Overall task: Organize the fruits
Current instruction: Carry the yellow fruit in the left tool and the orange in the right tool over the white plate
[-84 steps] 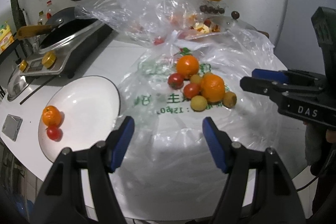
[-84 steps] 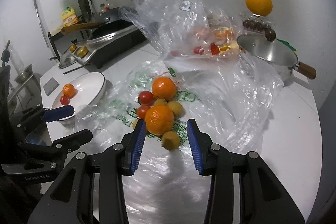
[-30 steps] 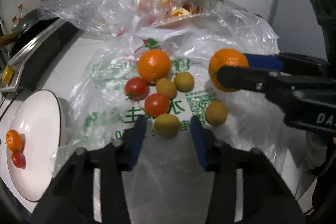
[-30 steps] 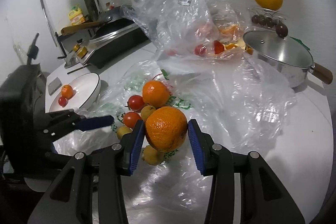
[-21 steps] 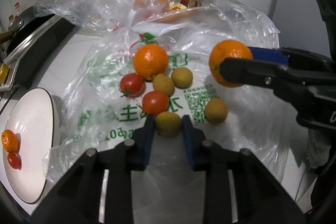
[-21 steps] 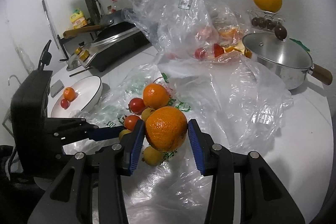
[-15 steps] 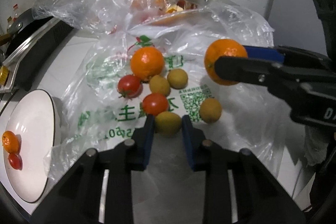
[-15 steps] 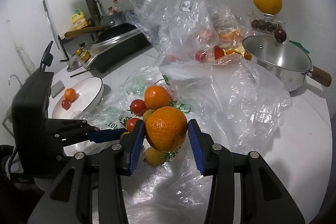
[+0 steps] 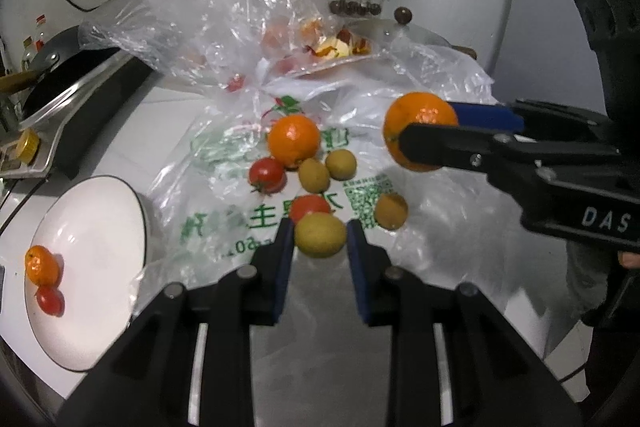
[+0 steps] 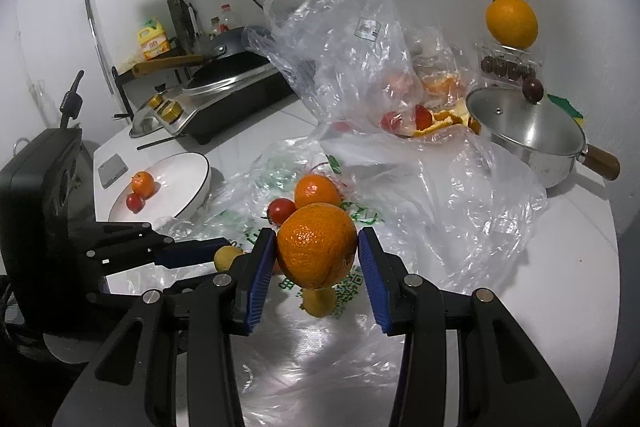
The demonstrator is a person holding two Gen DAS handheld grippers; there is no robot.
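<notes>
My left gripper is shut on a small yellow-green fruit and holds it above the flattened plastic bag. My right gripper is shut on a large orange, lifted above the bag; it also shows in the left wrist view. On the bag lie another orange, two tomatoes, and three small yellow-green fruits. A white plate at the left holds a small orange and a tomato.
A crumpled clear bag with fruit scraps stands behind the pile. A steel pot with lid sits at the right, an orange on a rack behind it. A cooktop with a pan is at the back left.
My left gripper moved in to the pile, closed on the yellow-green fruit and lifted it. My right gripper closed on the large orange and raised it off the bag.
</notes>
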